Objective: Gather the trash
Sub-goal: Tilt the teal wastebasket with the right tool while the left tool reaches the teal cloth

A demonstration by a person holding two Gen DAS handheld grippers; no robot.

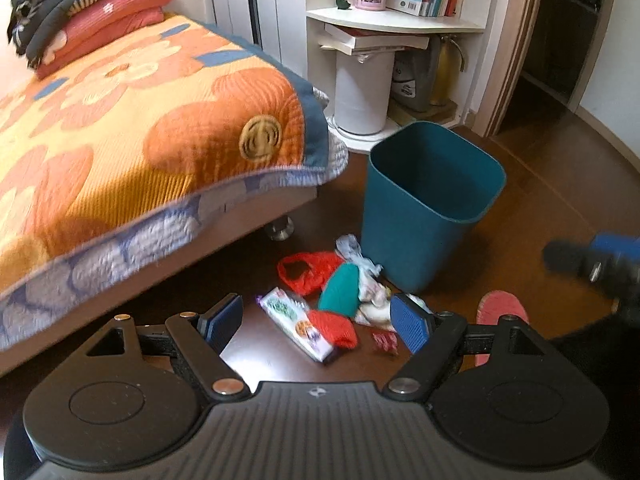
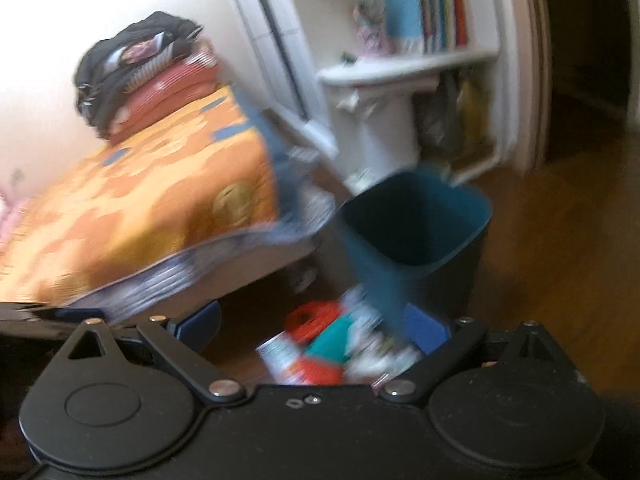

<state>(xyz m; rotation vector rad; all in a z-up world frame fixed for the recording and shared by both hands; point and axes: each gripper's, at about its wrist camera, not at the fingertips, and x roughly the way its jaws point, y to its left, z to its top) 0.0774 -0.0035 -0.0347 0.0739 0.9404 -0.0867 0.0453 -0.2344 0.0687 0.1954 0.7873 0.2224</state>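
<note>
Dark wood floor beside the bed, teal plastic bin upright, mouth up. Trash heap lies at its foot: a long glossy wrapper angled toward my left gripper, crinkled red bag. Both left and right gripper jaws spread wide, empty.

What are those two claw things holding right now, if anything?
Nothing. The left gripper and right gripper are both open and empty, above the trash pile on the floor beside the teal bin.
</note>
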